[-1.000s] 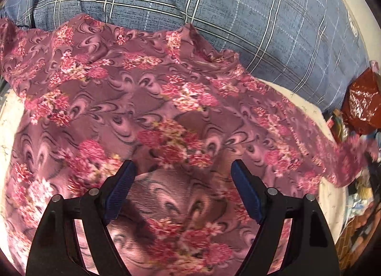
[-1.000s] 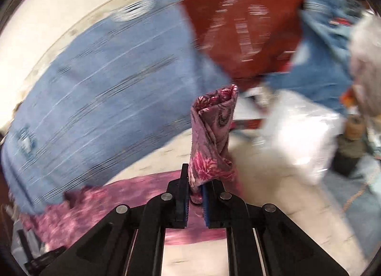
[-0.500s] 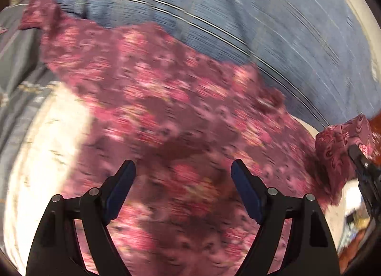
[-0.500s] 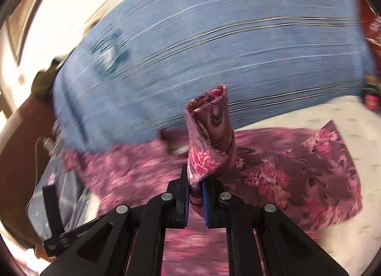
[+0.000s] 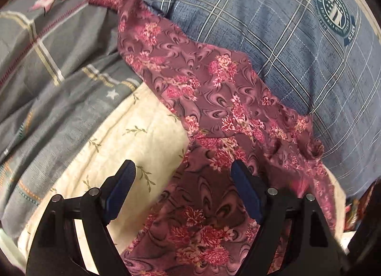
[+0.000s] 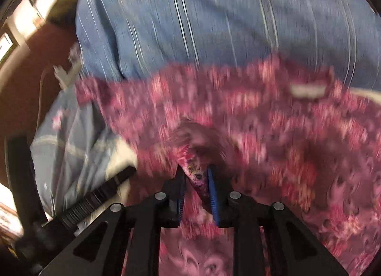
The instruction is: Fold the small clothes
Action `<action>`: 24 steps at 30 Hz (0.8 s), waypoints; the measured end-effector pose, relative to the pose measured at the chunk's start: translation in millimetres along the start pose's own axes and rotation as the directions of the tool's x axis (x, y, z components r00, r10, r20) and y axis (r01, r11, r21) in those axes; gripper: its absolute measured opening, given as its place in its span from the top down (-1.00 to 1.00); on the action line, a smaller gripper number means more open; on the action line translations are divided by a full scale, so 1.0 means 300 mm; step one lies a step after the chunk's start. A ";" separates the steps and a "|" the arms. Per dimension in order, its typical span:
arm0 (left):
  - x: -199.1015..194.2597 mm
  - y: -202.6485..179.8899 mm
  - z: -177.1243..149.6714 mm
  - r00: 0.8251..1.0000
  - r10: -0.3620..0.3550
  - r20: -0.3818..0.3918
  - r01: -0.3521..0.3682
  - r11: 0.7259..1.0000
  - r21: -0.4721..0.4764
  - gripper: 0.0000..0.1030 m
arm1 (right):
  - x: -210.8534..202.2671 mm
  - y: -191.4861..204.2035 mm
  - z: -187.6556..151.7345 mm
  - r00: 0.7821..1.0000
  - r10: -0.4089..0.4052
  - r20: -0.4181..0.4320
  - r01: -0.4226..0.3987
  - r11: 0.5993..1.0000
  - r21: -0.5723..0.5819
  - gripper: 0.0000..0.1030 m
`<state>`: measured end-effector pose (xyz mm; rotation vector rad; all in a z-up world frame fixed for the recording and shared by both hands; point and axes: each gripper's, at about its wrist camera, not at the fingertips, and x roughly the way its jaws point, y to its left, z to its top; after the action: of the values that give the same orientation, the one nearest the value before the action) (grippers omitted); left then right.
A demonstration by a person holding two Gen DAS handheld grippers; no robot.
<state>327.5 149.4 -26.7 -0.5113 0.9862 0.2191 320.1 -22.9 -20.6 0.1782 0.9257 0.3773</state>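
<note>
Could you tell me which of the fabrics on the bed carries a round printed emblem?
The blue plaid pillow: a dark circular crest sits near its top right corner. The grey checked blanket and maroon floral garment have none.

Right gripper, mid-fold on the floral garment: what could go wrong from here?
1. The right gripper has its jaws opening with a bunched fold of the floral garment between them; released here, the fold may land crooked.
2. The left gripper is open and pins nothing, so the cloth may shift.
3. The garment's far edge rides up the blue plaid pillow, so it may not lie flat.
</note>
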 end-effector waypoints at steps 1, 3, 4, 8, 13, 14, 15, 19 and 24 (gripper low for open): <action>0.004 -0.003 -0.004 1.000 -0.021 -0.015 0.021 1.000 -0.003 -0.61 | -0.025 -0.014 -0.022 1.000 0.016 0.005 -0.016 1.000 0.007 0.59; 0.009 -0.021 -0.019 0.996 -0.069 -0.053 0.069 0.998 0.001 -0.61 | -0.109 -0.054 -0.054 0.998 0.040 0.044 -0.041 0.999 0.019 0.47; 0.010 -0.035 -0.030 0.993 -0.092 -0.072 0.093 0.996 0.004 -0.61 | -0.164 -0.091 -0.072 0.997 0.048 0.069 -0.050 0.998 0.035 0.31; 0.009 -0.126 -0.104 0.967 -0.203 -0.152 0.210 0.977 0.036 -0.61 | -0.348 -0.302 -0.156 0.991 -0.003 0.134 -0.018 0.988 0.156 0.18; 0.043 -0.244 -0.188 0.971 -0.127 -0.202 0.160 0.975 0.156 -0.68 | -0.501 -0.612 -0.291 0.980 -0.106 0.171 0.035 0.925 0.377 0.18; 0.043 -0.264 -0.194 0.977 -0.111 -0.185 0.143 0.974 0.174 -0.68 | -0.522 -0.669 -0.318 0.978 -0.105 0.180 0.017 0.902 0.432 0.18; 0.041 -0.285 -0.198 0.981 -0.113 -0.160 0.143 0.971 0.190 -0.68 | -0.535 -0.714 -0.343 0.977 -0.096 0.189 -0.006 0.879 0.477 0.18; 0.011 -0.351 -0.196 0.975 -0.222 -0.016 0.220 0.948 0.232 0.27 | -0.549 -0.860 -0.411 0.964 -0.022 0.263 -0.148 0.781 0.607 0.18; 0.028 -0.409 -0.172 0.985 -0.151 0.087 0.118 0.946 0.302 0.63 | -0.485 -0.949 -0.381 0.916 0.114 0.385 -0.354 0.681 0.641 0.19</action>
<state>343.3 17.2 -18.4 -0.2868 0.8550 -0.0253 217.6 -343.1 -68.1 1.0570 0.6823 0.2043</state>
